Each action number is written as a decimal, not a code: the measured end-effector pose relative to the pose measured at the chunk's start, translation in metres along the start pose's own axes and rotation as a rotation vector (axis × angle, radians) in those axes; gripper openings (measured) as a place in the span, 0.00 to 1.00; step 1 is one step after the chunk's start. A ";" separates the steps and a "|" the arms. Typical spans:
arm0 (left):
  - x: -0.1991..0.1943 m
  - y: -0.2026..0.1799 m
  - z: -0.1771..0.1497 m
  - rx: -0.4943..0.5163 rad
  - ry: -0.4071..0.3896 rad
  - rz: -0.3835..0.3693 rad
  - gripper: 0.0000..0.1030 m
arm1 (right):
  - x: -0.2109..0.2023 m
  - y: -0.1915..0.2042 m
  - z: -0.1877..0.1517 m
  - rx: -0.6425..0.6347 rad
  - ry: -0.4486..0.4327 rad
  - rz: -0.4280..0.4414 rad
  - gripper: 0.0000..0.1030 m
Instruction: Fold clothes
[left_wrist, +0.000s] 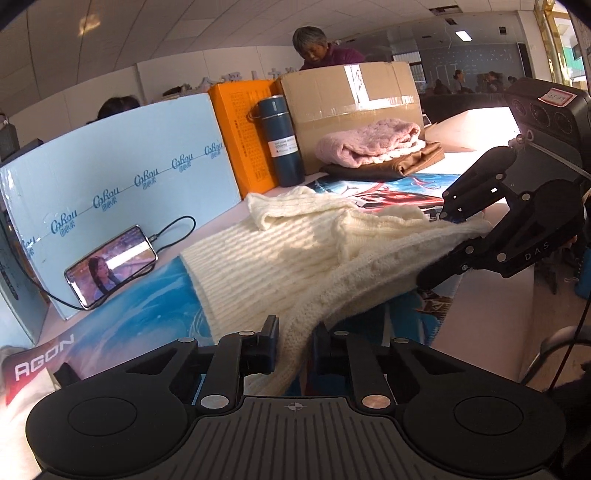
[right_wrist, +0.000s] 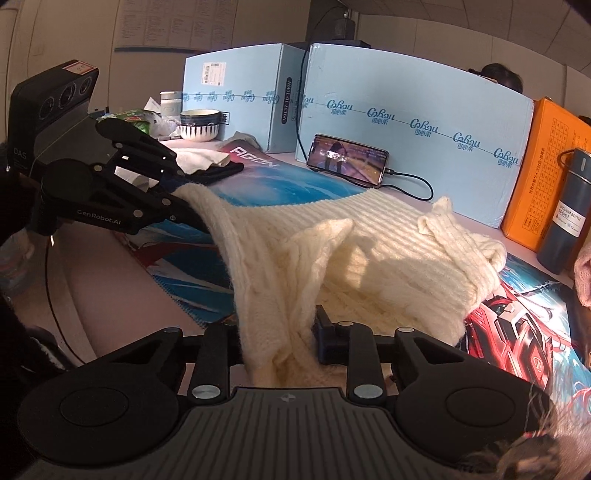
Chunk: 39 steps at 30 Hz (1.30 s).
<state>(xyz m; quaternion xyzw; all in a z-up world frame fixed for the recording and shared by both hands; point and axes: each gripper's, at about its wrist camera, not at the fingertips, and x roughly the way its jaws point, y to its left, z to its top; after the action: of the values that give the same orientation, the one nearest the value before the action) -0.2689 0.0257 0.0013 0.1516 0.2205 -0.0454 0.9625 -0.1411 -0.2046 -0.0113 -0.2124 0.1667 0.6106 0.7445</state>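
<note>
A cream cable-knit sweater (left_wrist: 280, 251) lies partly folded on the blue printed desk mat (left_wrist: 140, 306); it also shows in the right wrist view (right_wrist: 369, 251). My left gripper (left_wrist: 295, 343) is shut on the sweater's near edge, lifted off the mat. It also shows at the left of the right wrist view (right_wrist: 184, 201), pinching that edge. My right gripper (right_wrist: 291, 332) is shut on another part of the same near edge. In the left wrist view the right gripper (left_wrist: 443, 236) grips the sweater at the right.
A pile of folded clothes (left_wrist: 373, 147), pink on top, sits before a cardboard box (left_wrist: 351, 99). A dark vacuum bottle (left_wrist: 279, 144), orange box (left_wrist: 240, 136), light blue boxes (right_wrist: 406, 110), a charging phone (right_wrist: 347, 158) and a bowl (right_wrist: 198, 124) line the back.
</note>
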 end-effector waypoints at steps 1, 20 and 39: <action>-0.008 0.000 0.003 -0.007 -0.025 0.003 0.15 | -0.005 0.004 0.002 -0.017 -0.002 0.016 0.22; 0.092 0.094 0.067 -0.536 -0.250 0.102 0.23 | 0.036 -0.126 0.068 0.309 -0.293 -0.181 0.22; 0.136 0.111 0.017 -0.724 -0.025 0.051 0.79 | 0.116 -0.198 0.053 0.640 -0.131 -0.305 0.39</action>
<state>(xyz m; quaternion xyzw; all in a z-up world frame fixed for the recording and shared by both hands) -0.1224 0.1235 -0.0139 -0.1940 0.2065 0.0579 0.9573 0.0751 -0.1118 -0.0026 0.0486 0.2679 0.4218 0.8649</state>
